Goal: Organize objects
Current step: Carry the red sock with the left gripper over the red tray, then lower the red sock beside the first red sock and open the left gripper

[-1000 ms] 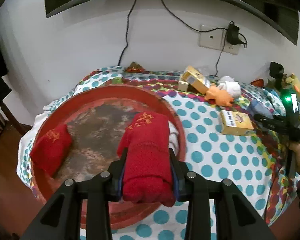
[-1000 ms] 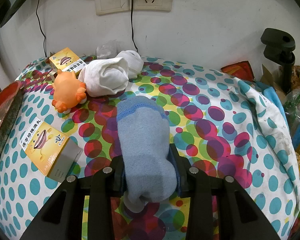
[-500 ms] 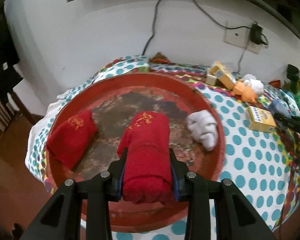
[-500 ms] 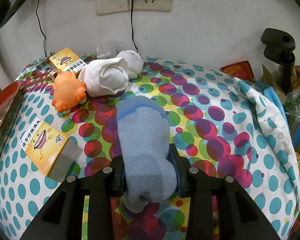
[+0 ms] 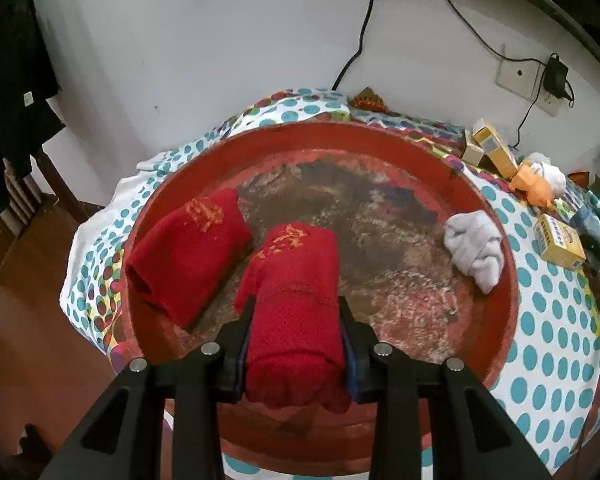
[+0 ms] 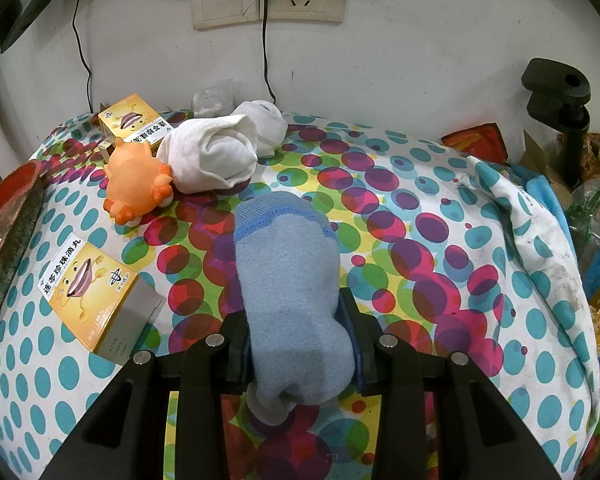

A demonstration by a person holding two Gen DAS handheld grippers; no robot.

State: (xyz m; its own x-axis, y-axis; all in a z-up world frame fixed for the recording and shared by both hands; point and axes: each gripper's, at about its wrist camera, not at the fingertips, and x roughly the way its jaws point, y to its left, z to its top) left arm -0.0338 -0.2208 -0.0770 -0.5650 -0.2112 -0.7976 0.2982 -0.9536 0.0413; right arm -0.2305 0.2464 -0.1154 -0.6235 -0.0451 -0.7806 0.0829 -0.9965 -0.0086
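My left gripper (image 5: pixel 296 344) is shut on a rolled red sock (image 5: pixel 296 292) with gold print, held over the near part of a round red tray (image 5: pixel 500 320). A second rolled red sock (image 5: pixel 188 252) lies in the tray at the left, close beside the held one. A grey-white sock roll (image 5: pixel 474 246) rests against the tray's right rim. My right gripper (image 6: pixel 298 340) is shut on a rolled light blue sock (image 6: pixel 290 292) above the dotted tablecloth (image 6: pixel 420 240). White sock rolls (image 6: pixel 216 152) lie farther back.
An orange rubber toy (image 6: pixel 134 184) and two yellow boxes (image 6: pixel 88 288) (image 6: pixel 134 120) sit left of the blue sock. The tray's edge (image 6: pixel 12 216) shows at the far left. Wall sockets with cables (image 6: pixel 266 0), a black clamp (image 6: pixel 560 96) and bags at the right.
The left gripper carried the red sock leftward and lower over the tray, close to the other red sock; the grey-white roll came into view. The right gripper stayed still.
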